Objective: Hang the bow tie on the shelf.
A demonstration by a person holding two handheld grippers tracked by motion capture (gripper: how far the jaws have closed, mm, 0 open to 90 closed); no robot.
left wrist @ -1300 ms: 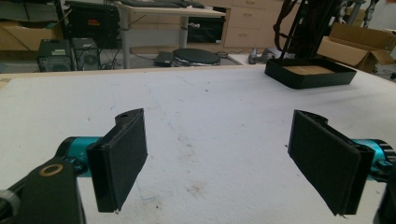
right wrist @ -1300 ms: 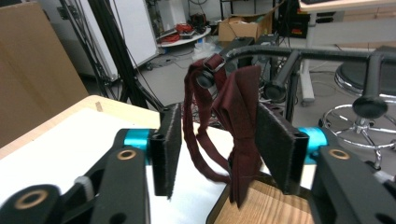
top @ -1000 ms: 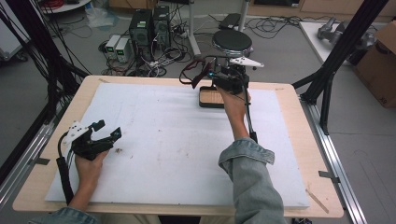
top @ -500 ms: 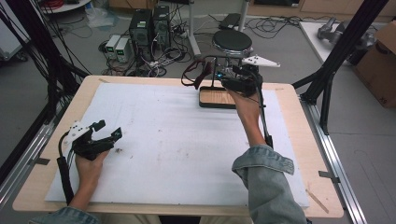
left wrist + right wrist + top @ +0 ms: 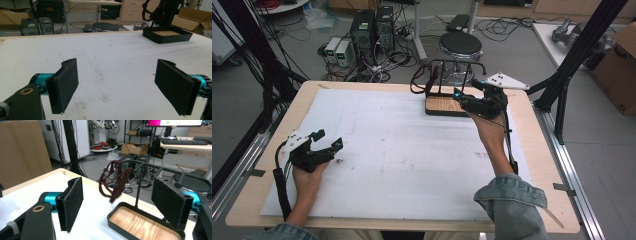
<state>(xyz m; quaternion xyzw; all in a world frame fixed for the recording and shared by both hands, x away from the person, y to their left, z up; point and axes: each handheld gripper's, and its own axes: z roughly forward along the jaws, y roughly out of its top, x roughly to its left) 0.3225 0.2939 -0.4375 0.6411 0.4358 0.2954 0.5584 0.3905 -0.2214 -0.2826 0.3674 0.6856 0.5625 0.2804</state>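
I had the right gripper (image 5: 462, 100) at the stand (image 5: 140, 217), jaws apart, lined up on the dark red strap (image 5: 113, 182) hanging there. The left gripper (image 5: 329, 142) rested spread and empty on the white mat (image 5: 402, 155), out of the way.

Surroundings beyond the wooden table (image 5: 257, 200) and its white mat (image 5: 402, 150)

Two computer towers (image 5: 373, 27) and small grey boxes (image 5: 337, 50) are seen on the floor behind the table, amid tangled cables (image 5: 392, 57). A round black stool (image 5: 460, 44) is placed just past the far edge. Black frame struts (image 5: 579, 52) are seen rising at the right, with a cardboard box (image 5: 619, 75) beside them. A desk with a keyboard (image 5: 202, 138) and a monitor (image 5: 175, 122) is visible in the right gripper view.
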